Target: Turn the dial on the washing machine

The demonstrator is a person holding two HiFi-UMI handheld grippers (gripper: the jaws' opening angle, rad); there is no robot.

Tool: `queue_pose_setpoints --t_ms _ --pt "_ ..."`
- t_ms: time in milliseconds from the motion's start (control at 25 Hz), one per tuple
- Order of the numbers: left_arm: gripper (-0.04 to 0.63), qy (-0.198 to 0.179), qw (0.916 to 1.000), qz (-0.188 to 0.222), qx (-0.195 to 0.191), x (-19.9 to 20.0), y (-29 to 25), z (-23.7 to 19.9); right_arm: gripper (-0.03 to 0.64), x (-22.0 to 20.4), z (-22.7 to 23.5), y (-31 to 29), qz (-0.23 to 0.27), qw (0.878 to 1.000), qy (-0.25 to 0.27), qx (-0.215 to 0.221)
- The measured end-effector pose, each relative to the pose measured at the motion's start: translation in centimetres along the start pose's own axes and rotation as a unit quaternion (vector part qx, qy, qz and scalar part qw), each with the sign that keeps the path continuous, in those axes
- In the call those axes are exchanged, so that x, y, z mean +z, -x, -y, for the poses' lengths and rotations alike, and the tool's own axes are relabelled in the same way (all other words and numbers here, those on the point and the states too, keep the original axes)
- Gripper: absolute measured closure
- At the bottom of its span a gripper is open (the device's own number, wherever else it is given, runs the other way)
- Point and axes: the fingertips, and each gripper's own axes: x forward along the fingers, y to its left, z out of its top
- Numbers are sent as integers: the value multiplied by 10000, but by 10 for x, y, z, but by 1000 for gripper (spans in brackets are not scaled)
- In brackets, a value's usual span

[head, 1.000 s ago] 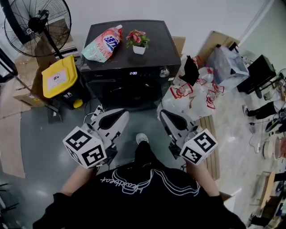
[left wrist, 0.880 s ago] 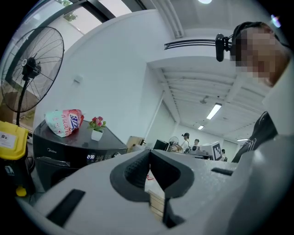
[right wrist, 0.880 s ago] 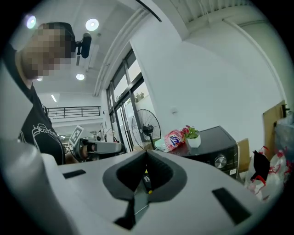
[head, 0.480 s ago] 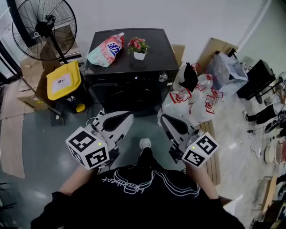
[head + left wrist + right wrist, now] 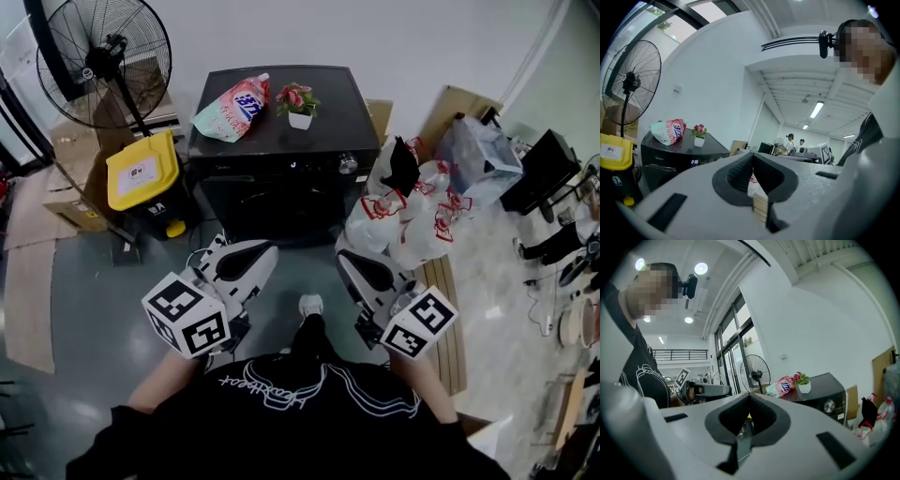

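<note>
The black washing machine (image 5: 281, 131) stands against the far wall, with its silver dial (image 5: 348, 166) at the right end of the front panel. The dial (image 5: 829, 406) also shows in the right gripper view. My left gripper (image 5: 264, 249) and right gripper (image 5: 343, 257) hover side by side well short of the machine, near the person's body. In the left gripper view the left gripper (image 5: 752, 155) has its jaws shut with nothing between them. The right gripper (image 5: 749, 395) is shut and empty too. The machine's lit display (image 5: 694, 162) shows in the left gripper view, where the dial is hidden.
A detergent pouch (image 5: 232, 106) and a small flower pot (image 5: 298, 103) sit on the machine's top. A yellow bin (image 5: 142, 173) and a standing fan (image 5: 103, 56) are to its left. Plastic bags (image 5: 403, 211) and a wooden pallet (image 5: 441, 281) are to its right.
The head view has shifted, so the machine sits lower and more to the right in the frame. Both grippers drifted slightly with the person and stay shut.
</note>
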Motion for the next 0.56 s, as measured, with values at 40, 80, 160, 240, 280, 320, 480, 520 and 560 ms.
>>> queue_pose_setpoints --t_ms 40,80,160,240,280,320,480,520,560 --pt "589 0 10000 5 -8 -1 1 1 614 -1 -1 1 -2 10000 -23 -15" --pt "591 -13 10000 11 -34 -2 1 2 614 -3 -1 3 -2 10000 -33 -35" --pt "589 -23 10000 2 -92 -7 -1 5 614 -7 -1 6 -19 9999 -11 -104" --pt "590 20 9999 -27 -117 -13 -2 3 614 -13 2 9 -62 9998 -20 -187" --pt "589 59 9999 -45 -112 -17 -3 1 614 -16 4 9 -85 9997 -57 -220" --pt "591 106 9999 -61 -101 -21 -3 -2 614 -19 6 9 -108 9996 -106 -245" --pt "591 202 9997 -112 -60 -28 -5 -9 614 -30 11 7 -169 9992 -211 -281" --pt "589 197 9997 -106 -61 -28 -5 -10 614 -31 12 6 -169 9992 -215 -285" --pt "591 190 9998 -98 -63 -28 -7 -12 614 -32 13 4 -167 9992 -217 -288"
